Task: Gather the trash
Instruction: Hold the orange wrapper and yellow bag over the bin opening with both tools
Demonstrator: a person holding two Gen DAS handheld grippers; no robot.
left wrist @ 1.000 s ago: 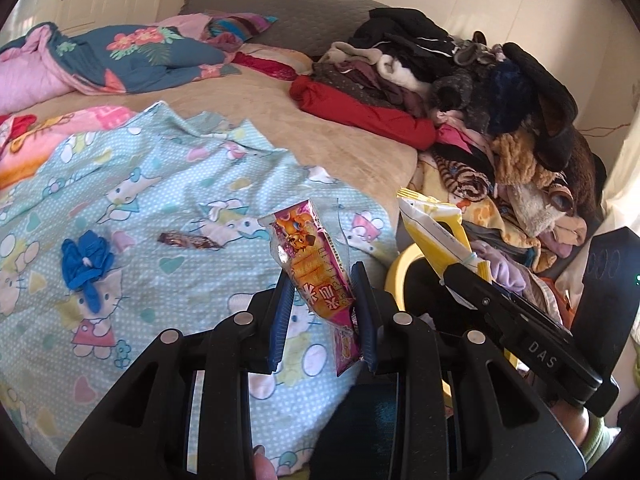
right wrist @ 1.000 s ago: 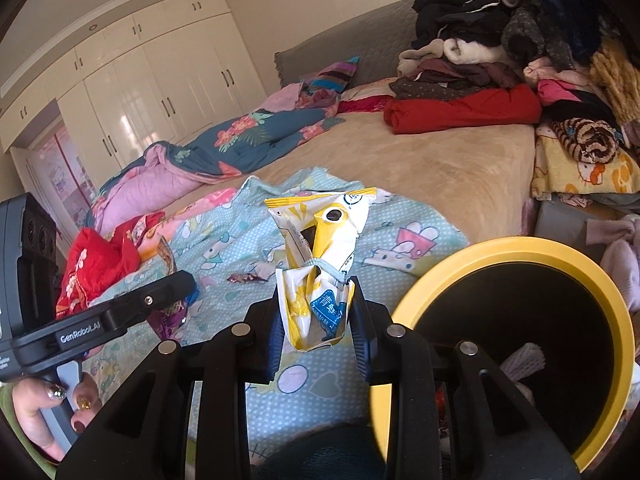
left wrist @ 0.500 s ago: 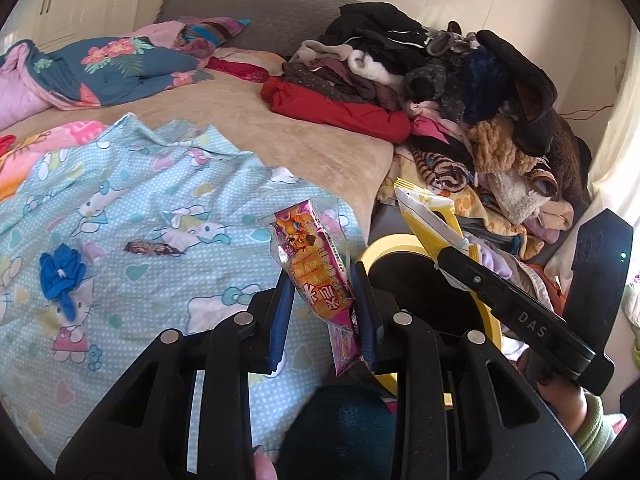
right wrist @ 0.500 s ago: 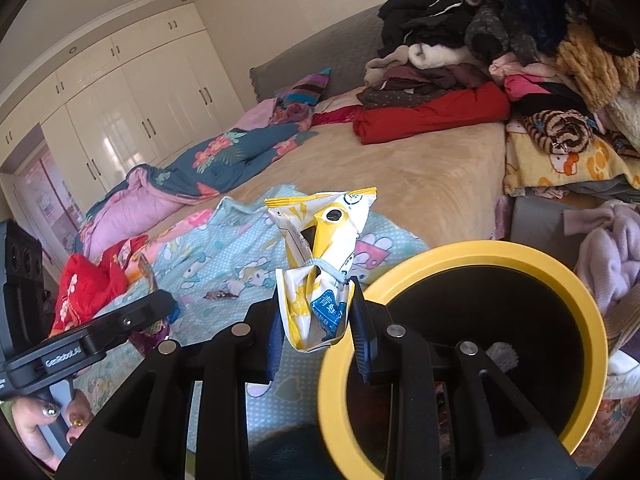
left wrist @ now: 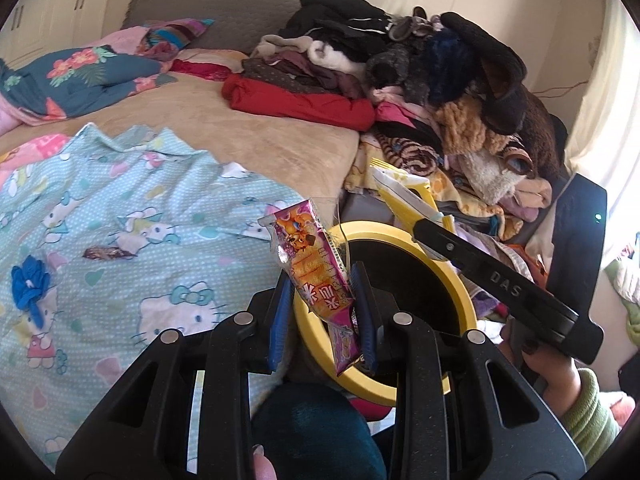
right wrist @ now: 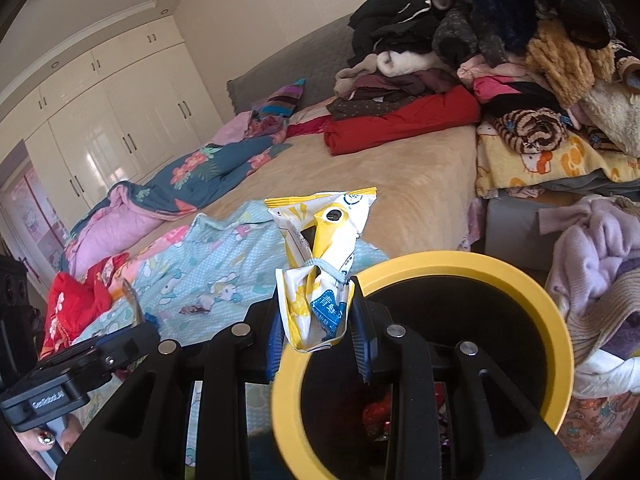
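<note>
My left gripper (left wrist: 322, 300) is shut on a pink and orange snack wrapper (left wrist: 310, 256), held above the near rim of the yellow-rimmed bin (left wrist: 452, 276). My right gripper (right wrist: 316, 320) is shut on a yellow and white snack bag (right wrist: 324, 256), held over the left rim of the same bin (right wrist: 520, 280), which has trash inside. The right gripper also shows in the left wrist view (left wrist: 400, 200), its bag above the bin's far rim. A small brown wrapper (left wrist: 105, 253) and a blue glove (left wrist: 29, 284) lie on the Hello Kitty sheet (left wrist: 160, 264).
The bin stands by the bed's edge. A tall pile of clothes (left wrist: 440, 92) rises behind it. A red garment (left wrist: 296, 104) and a floral quilt (left wrist: 76, 76) lie on the tan bedspread. White wardrobes (right wrist: 112, 112) line the far wall.
Both grippers have moved right, off the bed and over the bin, each still holding its wrapper. The bin now fills more of both views.
</note>
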